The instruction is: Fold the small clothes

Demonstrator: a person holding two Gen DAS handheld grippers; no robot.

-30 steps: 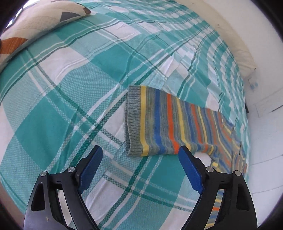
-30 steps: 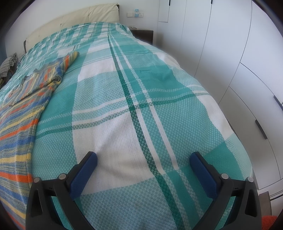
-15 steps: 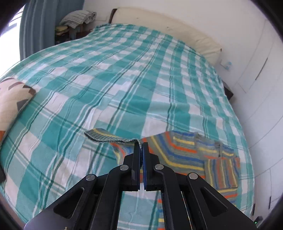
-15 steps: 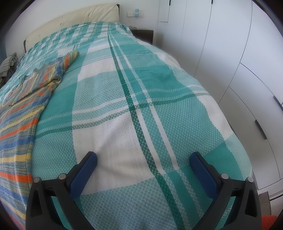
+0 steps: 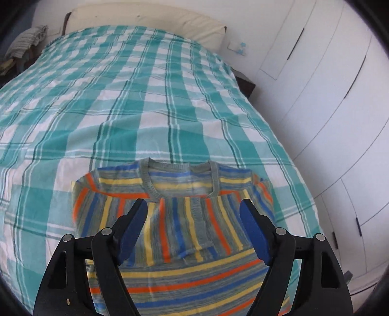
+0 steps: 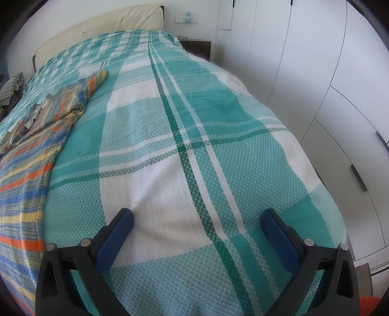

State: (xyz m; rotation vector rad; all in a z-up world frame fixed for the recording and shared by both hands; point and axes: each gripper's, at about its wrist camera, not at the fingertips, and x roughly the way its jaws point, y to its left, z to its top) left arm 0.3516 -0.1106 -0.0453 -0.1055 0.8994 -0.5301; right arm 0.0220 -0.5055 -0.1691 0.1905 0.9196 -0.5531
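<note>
1. Around my work: a bed under a teal-and-white plaid bedspread [image 5: 150, 102], a cream headboard [image 5: 145, 17] at the top of the frame, white wardrobe doors [image 5: 328, 102] down the right side, a heap of striped cloth [image 5: 26, 41] at upper left.
2. The striped sweater [image 5: 184, 233] lies flat on the bedspread at lower centre, neckline toward the headboard, long axis running up the frame, both sleeves folded across its chest.
3. My left tongs [image 5: 193, 231] hover above it, jaws opening, gripping nothing.
4. My right tongs [image 6: 197, 238] are spread wide over bare bedspread, the sweater well to their left.
5. No readable writing anywhere.
</note>
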